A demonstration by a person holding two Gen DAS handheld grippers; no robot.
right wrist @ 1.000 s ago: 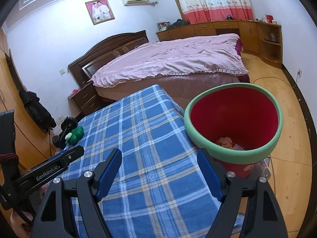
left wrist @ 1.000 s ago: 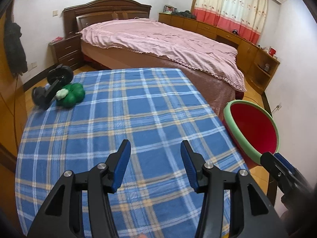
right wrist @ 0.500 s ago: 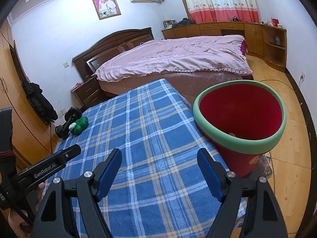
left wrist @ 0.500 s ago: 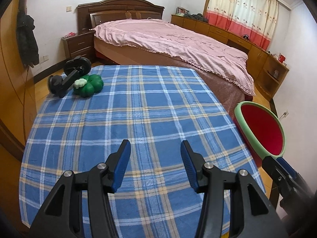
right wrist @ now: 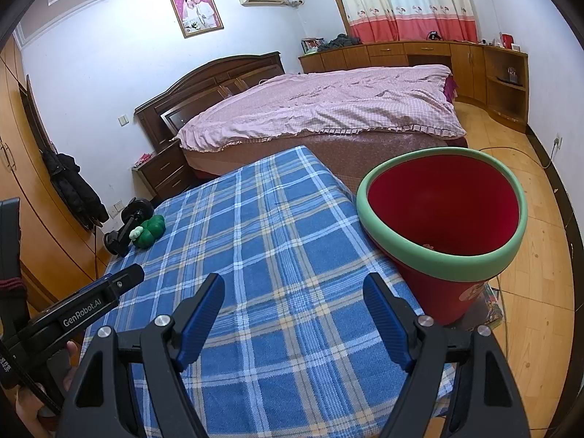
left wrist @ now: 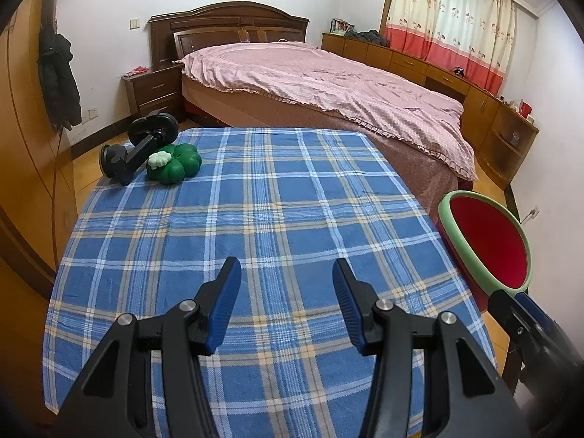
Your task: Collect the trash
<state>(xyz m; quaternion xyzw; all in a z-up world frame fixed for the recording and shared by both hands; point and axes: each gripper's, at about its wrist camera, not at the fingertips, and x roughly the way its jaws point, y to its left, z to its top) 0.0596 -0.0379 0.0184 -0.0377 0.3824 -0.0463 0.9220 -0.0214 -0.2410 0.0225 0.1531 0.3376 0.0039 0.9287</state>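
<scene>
Left gripper (left wrist: pixel 286 284) has swung leftward; both jaws empty, right gripper (right wrist: pixel 294 299) wider; bin (right wrist: pixel 443 255) right of desk (left wrist: pixel 255 197).

**Checked table with two things on it**

A blue checked cloth covers the table (left wrist: pixel 277 219). At its 10 o'clock corner sit a green clover-shaped toy (left wrist: pixel 175 162) and, touching it, a black suction-cup holder (left wrist: pixel 138 149). Wooden floor (right wrist: pixel 540 241) lies beneath.

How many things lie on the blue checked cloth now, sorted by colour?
Green: 1, the clover-shaped toy
Black: 1, the suction-cup mount
Total: 2
</scene>
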